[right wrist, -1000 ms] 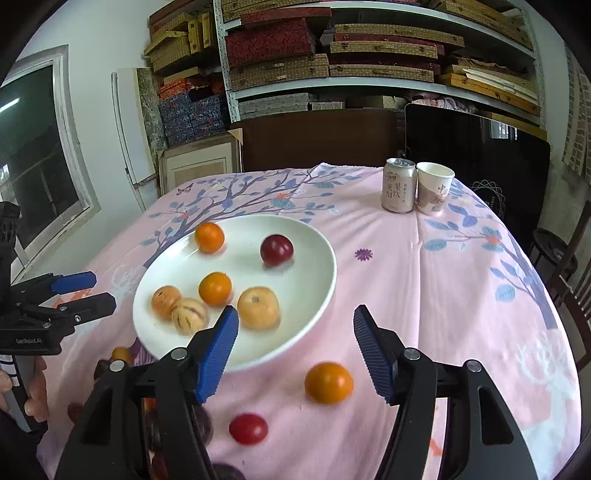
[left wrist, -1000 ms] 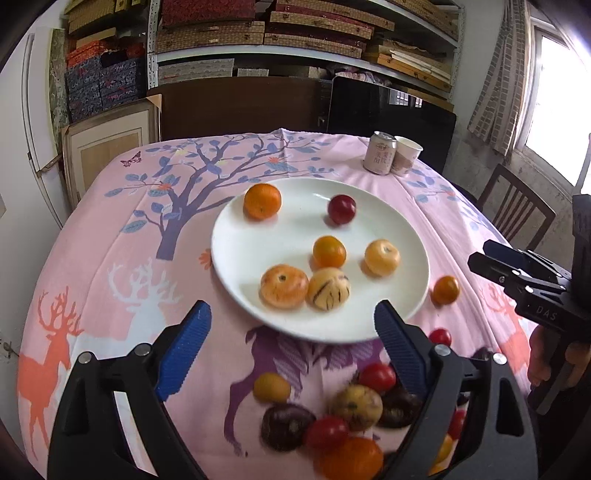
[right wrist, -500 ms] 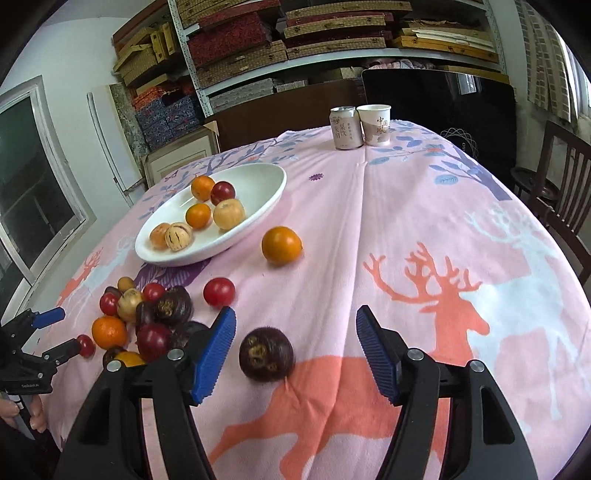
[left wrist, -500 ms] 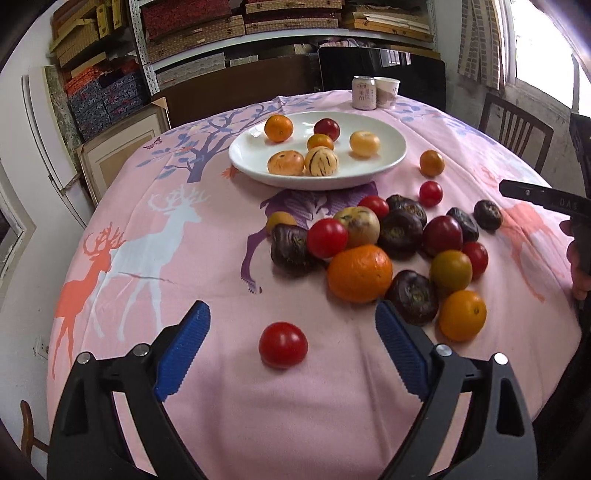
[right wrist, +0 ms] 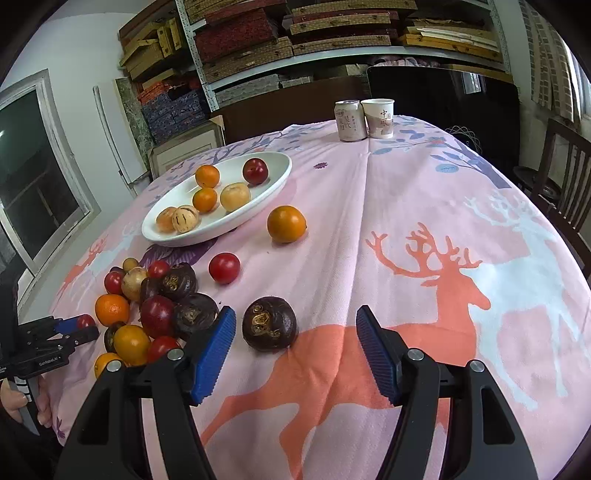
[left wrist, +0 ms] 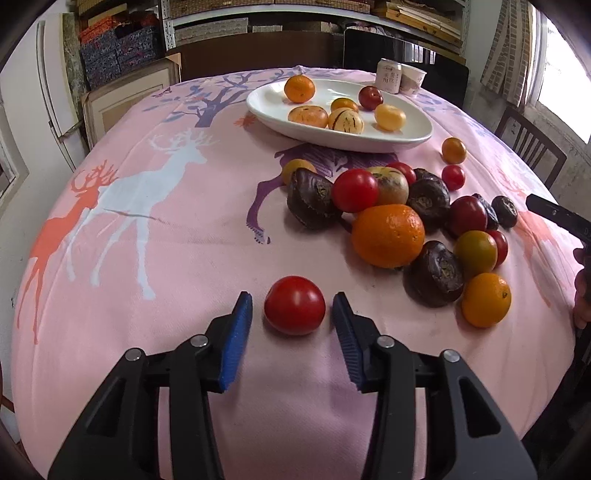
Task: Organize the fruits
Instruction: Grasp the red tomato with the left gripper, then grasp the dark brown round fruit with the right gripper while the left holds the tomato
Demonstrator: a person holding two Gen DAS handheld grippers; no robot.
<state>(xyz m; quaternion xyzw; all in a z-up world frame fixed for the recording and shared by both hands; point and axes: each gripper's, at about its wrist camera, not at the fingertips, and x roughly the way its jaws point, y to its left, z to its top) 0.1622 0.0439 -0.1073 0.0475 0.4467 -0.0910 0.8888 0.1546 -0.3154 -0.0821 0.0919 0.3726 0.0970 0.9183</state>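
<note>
Left gripper (left wrist: pixel 292 308) closing around red tomato (left wrist: pixel 294 305), pads apart; right gripper (right wrist: pixel 295 325) apart; pink deer tablecloth (right wrist: pixel 424 206), cluttered shelves (right wrist: pixel 295 33) behind.

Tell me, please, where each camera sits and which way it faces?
Left wrist: rides the left hand-held gripper, looking down its open fingers at a red tomato between them.
Right wrist: rides the right hand-held gripper, facing a dark fruit; a hand shows at left.
Shared: white plate, fruit pile.
</note>
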